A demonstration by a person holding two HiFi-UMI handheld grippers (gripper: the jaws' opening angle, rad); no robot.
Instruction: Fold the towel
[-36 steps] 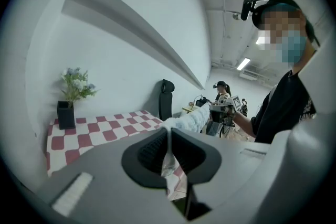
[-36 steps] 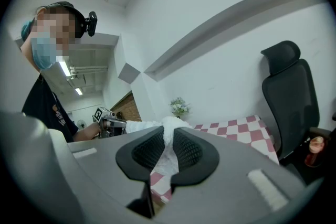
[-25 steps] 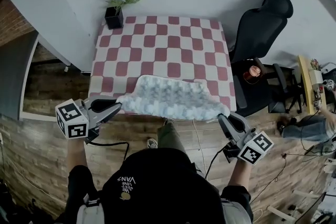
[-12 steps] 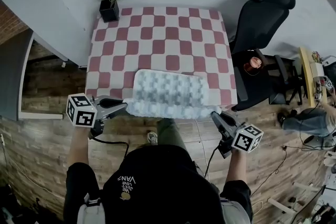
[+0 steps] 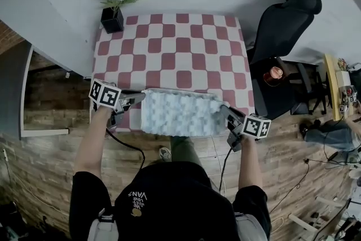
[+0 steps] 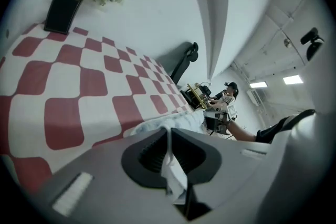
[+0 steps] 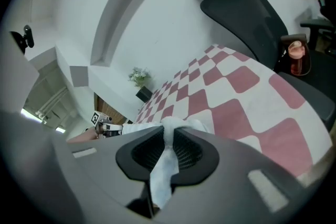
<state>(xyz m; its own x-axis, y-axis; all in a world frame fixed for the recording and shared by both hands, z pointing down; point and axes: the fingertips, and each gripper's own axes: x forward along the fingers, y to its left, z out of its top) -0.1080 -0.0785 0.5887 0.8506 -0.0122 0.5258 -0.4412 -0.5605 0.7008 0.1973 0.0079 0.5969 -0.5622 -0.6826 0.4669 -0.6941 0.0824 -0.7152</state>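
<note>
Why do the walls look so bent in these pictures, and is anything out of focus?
Head view: mild bend at the edges, even light, towel clear. Left gripper view: strong fisheye in a dark round frame; the left gripper looks soft. Right gripper view: same fisheye, table bulging, right gripper soft.

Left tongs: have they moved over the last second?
Yes. The left tongs, shut on the towel, have gone from just off the checkered table's near edge to above its near left corner.

The square counter (image 5: pixel 186 48), covered in red-and-white checks, carries a black square pot of pale flowers (image 5: pixel 111 18) at its far left corner. A fluffy pale-blue towel (image 5: pixel 179 114) lies along its near edge.
</note>
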